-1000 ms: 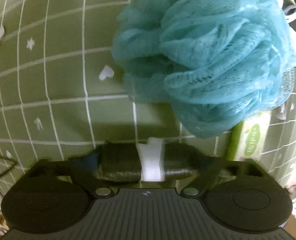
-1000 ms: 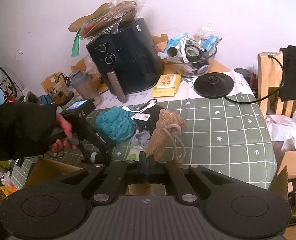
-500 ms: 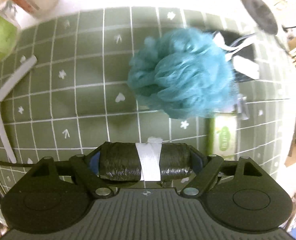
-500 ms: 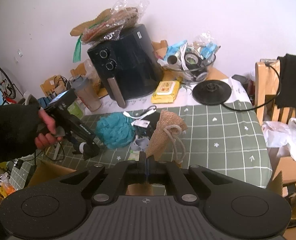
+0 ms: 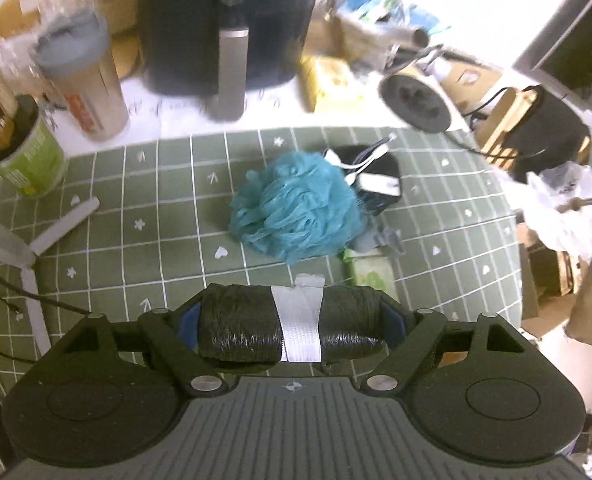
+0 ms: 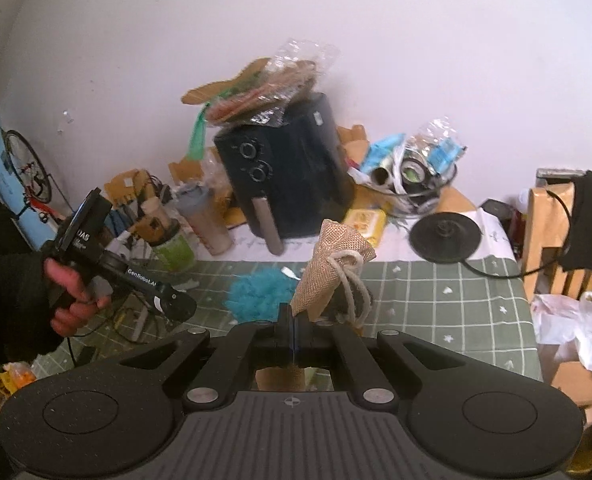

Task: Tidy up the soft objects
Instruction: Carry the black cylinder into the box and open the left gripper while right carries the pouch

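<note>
Green checked tablecloth [image 5: 144, 248] fills far more of the left wrist view than a second ago, when the teal bath puff [image 5: 296, 208] crowded the frame; now the puff sits small at the cloth's centre. The black air fryer [image 5: 232, 20] behind the puff has come into that view, along with the grey-lidded cup [image 5: 80, 80] left of the fryer. Neither showed earlier.

Left gripper [image 5: 294, 326] is clenched on a dark roll with a white band [image 5: 292, 332], lifted clear of the cloth, well above the puff.

Right gripper [image 6: 294, 330] is pinched tight on the lower corner of a burlap drawstring pouch [image 6: 331, 268], which stands up in front of the fryer [image 6: 284, 176]; the pouch reaches higher against the fryer than before.

Only the right wrist view shows the person's hand [image 6: 74, 292] gripping the left tool, left of the puff [image 6: 260, 292]. Only the left wrist view shows the roll and the small green packet [image 5: 369, 276] just below the puff.
</note>
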### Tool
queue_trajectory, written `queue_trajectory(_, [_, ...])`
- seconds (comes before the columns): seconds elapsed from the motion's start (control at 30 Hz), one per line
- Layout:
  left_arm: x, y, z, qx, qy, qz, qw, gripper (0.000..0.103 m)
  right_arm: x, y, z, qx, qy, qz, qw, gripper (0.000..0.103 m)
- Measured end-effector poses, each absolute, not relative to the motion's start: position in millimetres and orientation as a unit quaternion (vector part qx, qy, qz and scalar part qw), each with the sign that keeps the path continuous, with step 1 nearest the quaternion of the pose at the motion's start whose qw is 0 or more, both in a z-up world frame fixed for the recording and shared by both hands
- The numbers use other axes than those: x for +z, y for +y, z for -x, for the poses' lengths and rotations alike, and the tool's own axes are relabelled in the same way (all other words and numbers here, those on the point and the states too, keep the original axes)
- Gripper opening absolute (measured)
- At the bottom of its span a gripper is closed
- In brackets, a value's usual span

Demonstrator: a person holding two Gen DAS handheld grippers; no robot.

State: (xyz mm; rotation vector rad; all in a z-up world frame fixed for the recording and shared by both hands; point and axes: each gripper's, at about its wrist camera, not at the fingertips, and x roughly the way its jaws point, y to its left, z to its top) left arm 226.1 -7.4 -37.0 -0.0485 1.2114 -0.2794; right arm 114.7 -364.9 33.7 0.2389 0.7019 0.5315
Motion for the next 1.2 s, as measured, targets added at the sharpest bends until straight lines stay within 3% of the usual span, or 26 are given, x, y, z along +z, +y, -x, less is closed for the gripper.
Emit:
queue_trajectory(0.33, [-6.4,-10.3,-165.1,-0.171,0.508,0.031,0.843,0.083,32.4,-337.7,-97.4,0.302,0.356,-0.127,0.875,0.003])
queue_trajectory(0.9, [-20.8,-10.3,-96.5,-0.19,0.495,0.025,0.848,0.086,8.9,-298.7,-59.6,0.315,0.396,-0.123,0.854,0.003])
queue_trajectory(1.2, [-14.9,-2.2,-65.5,-0.165,0.451,0.025,0.877,0.09,-8.1,-287.4,-47.4,0.292,0.419,-0.12,0.851,0.003])
